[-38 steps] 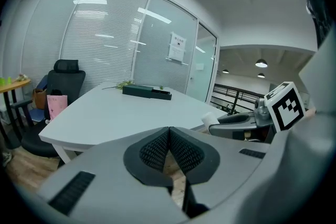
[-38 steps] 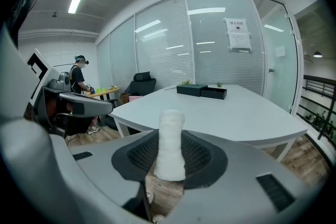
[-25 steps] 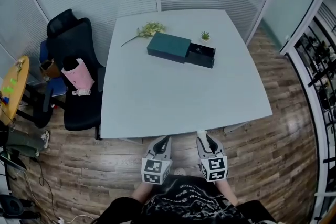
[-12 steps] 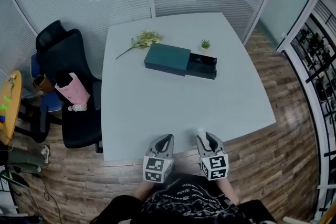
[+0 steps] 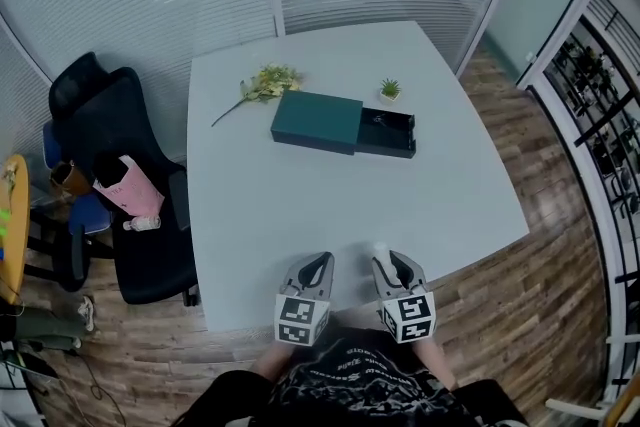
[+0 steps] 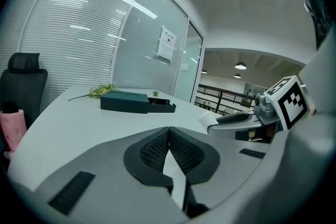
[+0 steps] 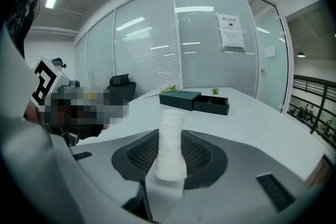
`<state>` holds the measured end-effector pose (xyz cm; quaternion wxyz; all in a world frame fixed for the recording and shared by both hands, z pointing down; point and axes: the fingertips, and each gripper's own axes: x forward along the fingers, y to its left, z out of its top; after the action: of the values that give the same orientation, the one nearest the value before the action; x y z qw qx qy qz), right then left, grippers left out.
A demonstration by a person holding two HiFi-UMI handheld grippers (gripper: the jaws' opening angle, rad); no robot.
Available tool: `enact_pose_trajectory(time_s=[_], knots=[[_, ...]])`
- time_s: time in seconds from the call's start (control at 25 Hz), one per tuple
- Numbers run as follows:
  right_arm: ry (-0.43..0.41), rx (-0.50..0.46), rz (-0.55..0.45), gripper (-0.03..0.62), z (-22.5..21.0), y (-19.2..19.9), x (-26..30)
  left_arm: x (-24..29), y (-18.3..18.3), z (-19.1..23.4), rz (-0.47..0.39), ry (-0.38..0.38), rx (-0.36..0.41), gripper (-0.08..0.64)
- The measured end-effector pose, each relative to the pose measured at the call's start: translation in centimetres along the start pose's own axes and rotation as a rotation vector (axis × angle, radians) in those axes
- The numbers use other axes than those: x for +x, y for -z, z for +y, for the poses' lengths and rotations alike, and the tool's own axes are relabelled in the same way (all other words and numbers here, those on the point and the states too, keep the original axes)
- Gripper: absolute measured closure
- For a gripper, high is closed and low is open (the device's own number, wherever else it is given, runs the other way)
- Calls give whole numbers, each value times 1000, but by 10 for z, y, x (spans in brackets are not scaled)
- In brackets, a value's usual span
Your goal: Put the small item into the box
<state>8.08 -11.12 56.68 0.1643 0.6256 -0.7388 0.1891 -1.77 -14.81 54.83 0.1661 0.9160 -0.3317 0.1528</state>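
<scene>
Right tongs (image 7: 170,150): clamped on white roll (image 7: 171,139)
Left tongs (image 6: 169,136): closed, empty
Risk: white roll possibly slipped before distant box (image 5: 343,123), gripped low

— What are you wearing today?
— I'm wearing a black top (image 5: 350,385) with pale lettering printed across it.
— And how are your tools looking?
— My left hand-held gripper (image 5: 320,261) and right hand-held gripper (image 5: 386,257) are both showing light grey shells tapering to rounded tips. A white cube (image 5: 301,321) with black square markers is sitting at the back of each. Up close, black mesh-textured pads (image 6: 152,150) are lining the jaws, and a dark ribbed strip (image 6: 73,192) is marking the grey shell.
</scene>
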Motion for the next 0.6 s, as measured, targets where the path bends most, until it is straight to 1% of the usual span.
enact_pose_trajectory(time_s=[0.32,0.48,0.6], knots=[[12,28,9,454,12,-8,32,5,-1,35,12,3,-22,541],[3,29,22,454,16,-10,38,6,-1,39,17,3,-41,541],[1,28,26,454,13,-12,41,11,0,38,22,23,-48,541]])
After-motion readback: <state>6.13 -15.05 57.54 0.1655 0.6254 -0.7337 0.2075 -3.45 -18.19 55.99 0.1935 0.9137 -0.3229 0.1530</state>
